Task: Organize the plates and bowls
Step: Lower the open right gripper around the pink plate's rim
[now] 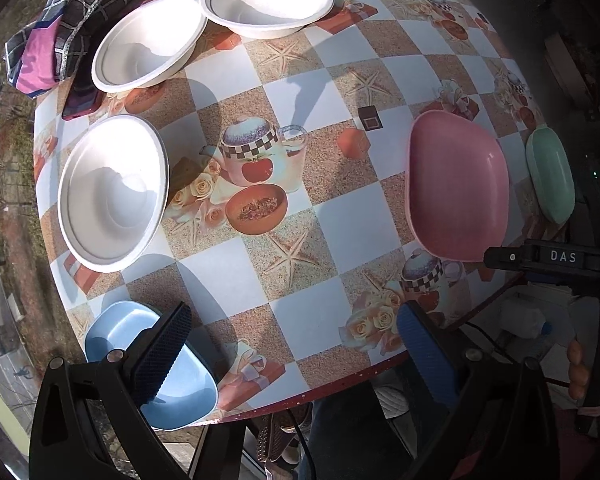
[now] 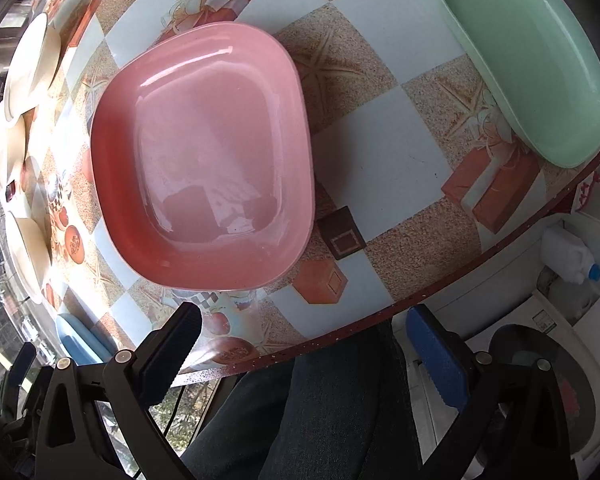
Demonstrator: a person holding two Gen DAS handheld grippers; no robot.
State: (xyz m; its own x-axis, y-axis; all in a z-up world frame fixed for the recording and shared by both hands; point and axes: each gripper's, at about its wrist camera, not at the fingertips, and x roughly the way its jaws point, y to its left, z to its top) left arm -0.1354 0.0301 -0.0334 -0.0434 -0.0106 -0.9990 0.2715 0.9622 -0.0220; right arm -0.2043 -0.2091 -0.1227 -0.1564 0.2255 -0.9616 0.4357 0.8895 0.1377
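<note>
my left gripper point(image 1: 292, 344) hangs spread wide over the table's point(image 1: 340, 216) near edge, grasping nothing, with the blue plate point(image 1: 112, 332) under its left finger. my right gripper point(image 2: 304, 344) gapes empty too (pink plate point(image 2: 204, 152) just ahead, green plate point(image 2: 540, 68) off right), three white bowls point(image 1: 112, 196) far left.

1. A home dining spot is showing here: a table point(image 1: 340, 216) is wearing a printed oilcloth of teapots, roses and gift boxes.
2. A folded cloth point(image 1: 52, 32) is lying at its far edge.
3. A washing machine point(image 2: 540, 392) and detergent jug point(image 2: 568, 256) are sitting beside it.
</note>
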